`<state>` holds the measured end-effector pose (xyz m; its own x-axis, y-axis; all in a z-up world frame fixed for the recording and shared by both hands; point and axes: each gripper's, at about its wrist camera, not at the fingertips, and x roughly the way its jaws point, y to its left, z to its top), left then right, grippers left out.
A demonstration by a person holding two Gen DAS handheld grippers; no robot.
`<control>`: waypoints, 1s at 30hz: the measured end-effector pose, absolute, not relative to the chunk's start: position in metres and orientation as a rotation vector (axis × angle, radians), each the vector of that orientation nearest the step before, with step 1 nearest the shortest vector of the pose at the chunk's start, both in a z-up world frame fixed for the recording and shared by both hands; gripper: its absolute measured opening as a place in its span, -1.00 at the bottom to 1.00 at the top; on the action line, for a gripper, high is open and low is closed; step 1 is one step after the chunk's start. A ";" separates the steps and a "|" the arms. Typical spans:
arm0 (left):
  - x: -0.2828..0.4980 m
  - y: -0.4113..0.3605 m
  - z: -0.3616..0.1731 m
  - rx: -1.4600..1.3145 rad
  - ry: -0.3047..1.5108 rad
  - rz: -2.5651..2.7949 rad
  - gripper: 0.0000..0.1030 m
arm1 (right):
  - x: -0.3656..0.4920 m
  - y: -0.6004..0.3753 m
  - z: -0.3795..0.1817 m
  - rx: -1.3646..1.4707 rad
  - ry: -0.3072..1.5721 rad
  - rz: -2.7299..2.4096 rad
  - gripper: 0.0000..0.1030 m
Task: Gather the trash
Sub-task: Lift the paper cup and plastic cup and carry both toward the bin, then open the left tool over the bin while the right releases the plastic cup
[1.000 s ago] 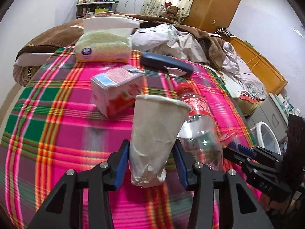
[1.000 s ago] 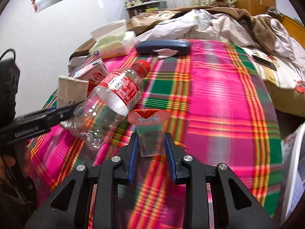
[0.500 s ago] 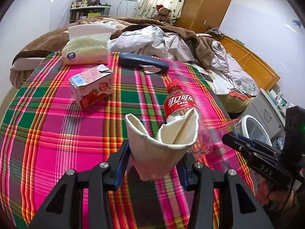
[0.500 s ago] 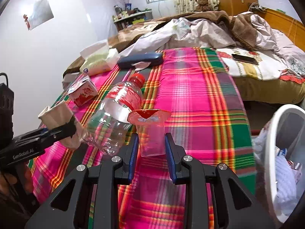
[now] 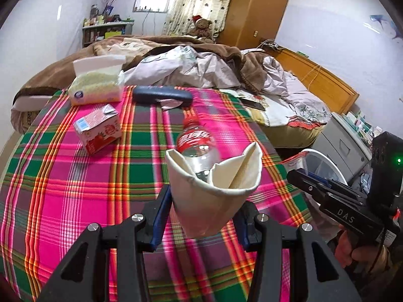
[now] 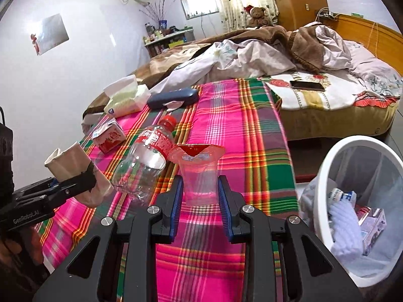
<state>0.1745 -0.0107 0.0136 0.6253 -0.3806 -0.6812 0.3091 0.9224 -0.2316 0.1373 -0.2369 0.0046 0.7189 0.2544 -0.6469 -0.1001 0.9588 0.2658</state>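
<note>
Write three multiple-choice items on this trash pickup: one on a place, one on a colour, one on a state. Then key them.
1. Where is the white bin?
A. on the bed
B. on the floor beside the bed
C. on the shelf

2. What colour is the plastic bottle cap?
A. red
B. blue
C. white

3. What do the left tongs hold?
A. nothing
B. the milk carton
C. a crumpled paper cup

Key:
1 B, it stands below the plaid blanket edge.
2 A, the cap shows red.
3 C, the pads press the cup's sides; the right tongs grip a clear plastic cup.
</note>
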 end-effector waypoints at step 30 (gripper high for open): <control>0.147 -0.182 0.035 0.051 0.749 -0.665 -0.08 | 0.082 -0.367 0.018 0.296 0.644 -0.064 -0.44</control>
<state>0.1468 -0.1822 0.0346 0.5389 -0.5411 -0.6456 0.5763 0.7958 -0.1859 0.0825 -0.3668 0.0180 0.7990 0.0322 -0.6004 0.1504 0.9561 0.2514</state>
